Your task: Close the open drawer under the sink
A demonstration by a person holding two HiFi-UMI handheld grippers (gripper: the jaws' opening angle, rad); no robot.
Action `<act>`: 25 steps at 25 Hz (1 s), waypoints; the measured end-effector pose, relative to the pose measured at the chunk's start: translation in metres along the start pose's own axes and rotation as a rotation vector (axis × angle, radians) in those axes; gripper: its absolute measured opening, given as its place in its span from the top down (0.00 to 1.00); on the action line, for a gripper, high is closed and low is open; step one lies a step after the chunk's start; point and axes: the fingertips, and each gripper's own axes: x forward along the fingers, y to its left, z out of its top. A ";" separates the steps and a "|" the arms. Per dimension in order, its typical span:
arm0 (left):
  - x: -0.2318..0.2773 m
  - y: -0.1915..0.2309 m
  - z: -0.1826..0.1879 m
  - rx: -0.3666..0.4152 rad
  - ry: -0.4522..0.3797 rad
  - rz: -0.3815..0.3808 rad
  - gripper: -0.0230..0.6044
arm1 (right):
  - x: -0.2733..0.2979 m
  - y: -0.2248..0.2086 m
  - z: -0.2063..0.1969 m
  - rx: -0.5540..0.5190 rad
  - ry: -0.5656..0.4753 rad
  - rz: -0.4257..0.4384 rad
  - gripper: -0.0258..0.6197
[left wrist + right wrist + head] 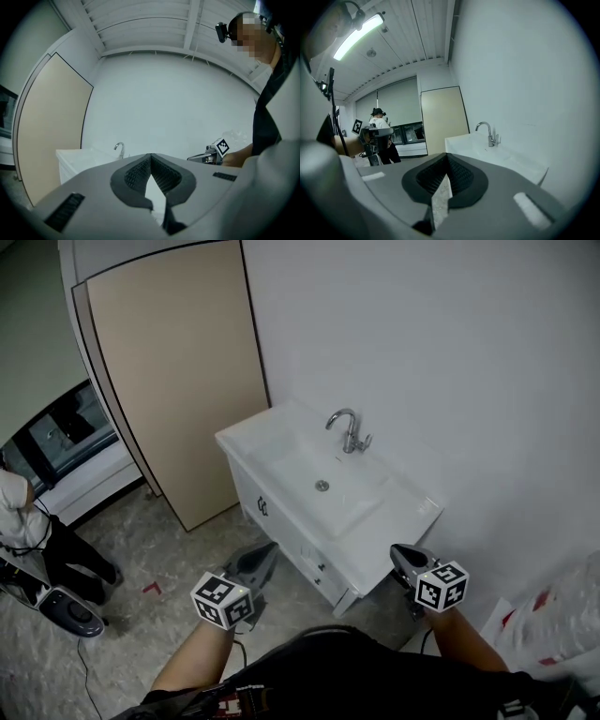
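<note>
Well, the white wall [450, 352] fills most of the right and upper part of the head view. A tall beige panel [178, 381] leans against it at the upper left. Below that the grey speckled floor [141, 549] runs along the left side, where a person [19, 512] in a white top stands at the far left edge.

The white sink cabinet [246, 486] sits in the middle of the frame against the wall, and the sink [281, 442] forms its top. The drawer [314, 563] is on the cabinet's front face, just below the basin's near edge and a little below centre. From this steep angle I cannot tell how far it stands out.

My left tongs [267, 551] hang at the lower middle, near the cabinet front but apart from it. In the left gripper view the left tongs [151, 157] are pressed together at the tips with nothing between them. My right tongs [401, 554] sit just beside the cabinet's lower right corner, and the right gripper view shows them pinched shut and empty too [446, 157].

The chrome faucet [349, 430] stands at the basin's back edge, with the small drain [322, 486] below it.
</note>
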 end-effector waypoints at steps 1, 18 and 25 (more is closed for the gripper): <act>-0.002 -0.001 0.006 0.000 -0.011 0.002 0.97 | -0.002 -0.002 0.005 0.007 -0.008 -0.007 0.96; -0.014 -0.014 0.055 -0.006 -0.098 -0.001 0.97 | -0.038 -0.006 0.087 0.000 -0.167 -0.022 0.96; -0.013 -0.024 0.052 -0.007 -0.096 -0.014 0.97 | -0.046 -0.007 0.081 -0.050 -0.162 -0.031 0.96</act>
